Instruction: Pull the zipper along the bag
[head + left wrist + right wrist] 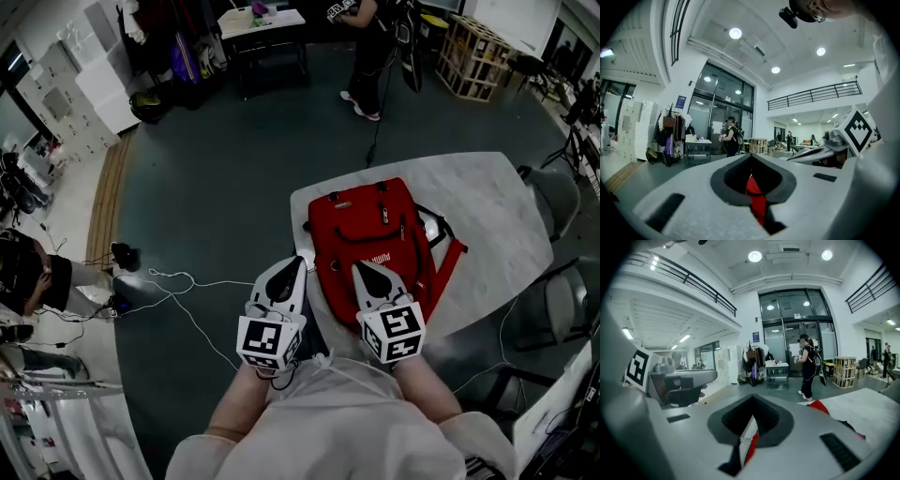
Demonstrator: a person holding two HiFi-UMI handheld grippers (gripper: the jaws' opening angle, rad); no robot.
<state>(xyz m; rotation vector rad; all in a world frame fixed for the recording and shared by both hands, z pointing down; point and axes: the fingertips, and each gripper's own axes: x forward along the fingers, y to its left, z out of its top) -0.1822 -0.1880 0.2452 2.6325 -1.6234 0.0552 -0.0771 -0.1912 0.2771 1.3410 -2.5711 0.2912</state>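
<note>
Grey floor surrounds a pale tabletop [487, 202] where a red backpack [375, 225] lies flat, its long axis running straight away from the person. Both grippers sit at its near end. The left gripper [293, 264], at the near-left edge, has its fingers pressed together on red fabric. The right gripper [364, 269], further over the bag, appears to pinch a small zipper pull [742, 438]. I'd guess the pull travels away from the left grip.

matt cloth bag [380, 234] on a smooth stone-look table [502, 216]
</note>
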